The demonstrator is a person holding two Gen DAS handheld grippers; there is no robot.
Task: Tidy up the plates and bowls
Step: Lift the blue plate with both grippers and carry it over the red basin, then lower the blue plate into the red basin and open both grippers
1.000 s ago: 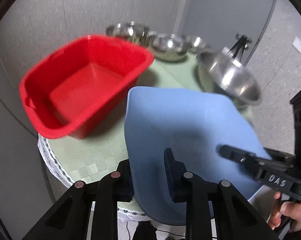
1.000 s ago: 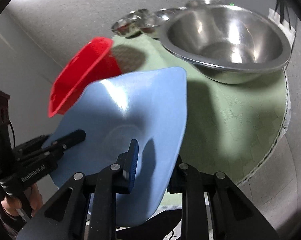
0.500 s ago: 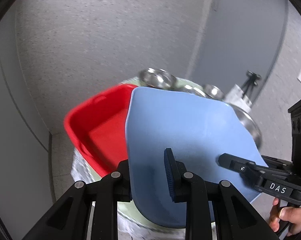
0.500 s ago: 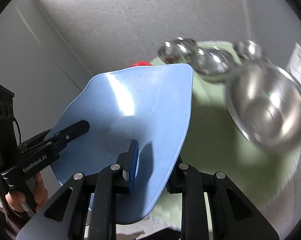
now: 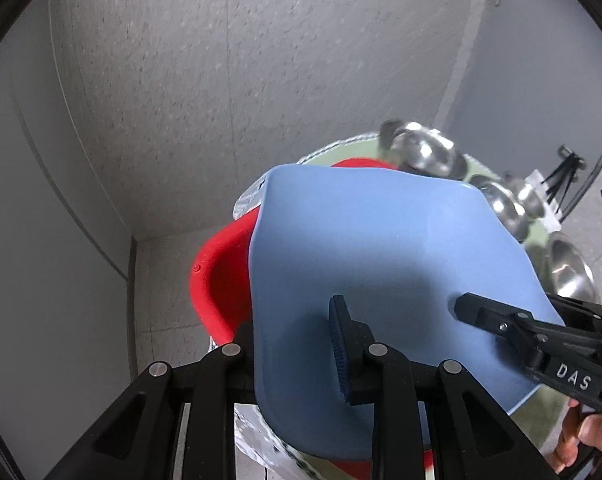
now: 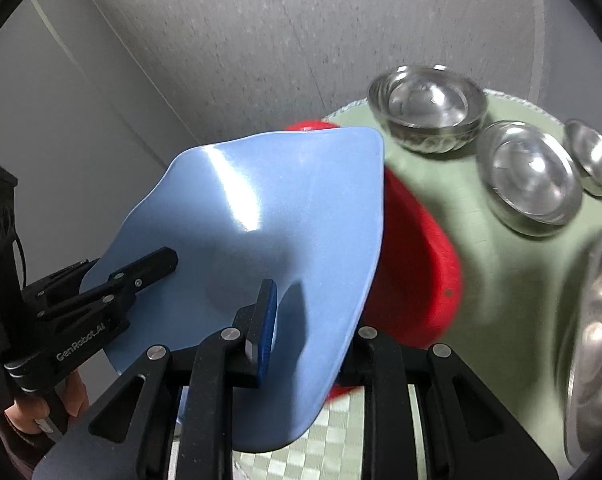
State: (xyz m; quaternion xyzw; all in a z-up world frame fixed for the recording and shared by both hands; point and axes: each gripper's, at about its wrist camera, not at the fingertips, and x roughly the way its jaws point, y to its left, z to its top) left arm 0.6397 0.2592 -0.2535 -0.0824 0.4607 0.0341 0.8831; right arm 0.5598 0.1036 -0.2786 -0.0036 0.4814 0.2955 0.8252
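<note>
Between the two grippers, the blue plate [image 5: 385, 264] is hanging tilted, clear of the table. Left gripper [image 5: 293, 344] is angling steeply down, jaws clamping the plate's near edge, one pad on top, the other finger underneath. Right gripper [image 6: 309, 320] is doing the same on the opposite edge, also pitching down. Each gripper is showing up in the other's view, gripping the plate rim, with fingers of a hand [image 5: 581, 436] wrapping its handle. Directly beneath the plate, the red basin [image 6: 417, 256] is sitting on the green tablecloth [image 6: 453, 200]. Four steel bowls [image 6: 429, 108] are standing beyond it, apart from the basin.
</note>
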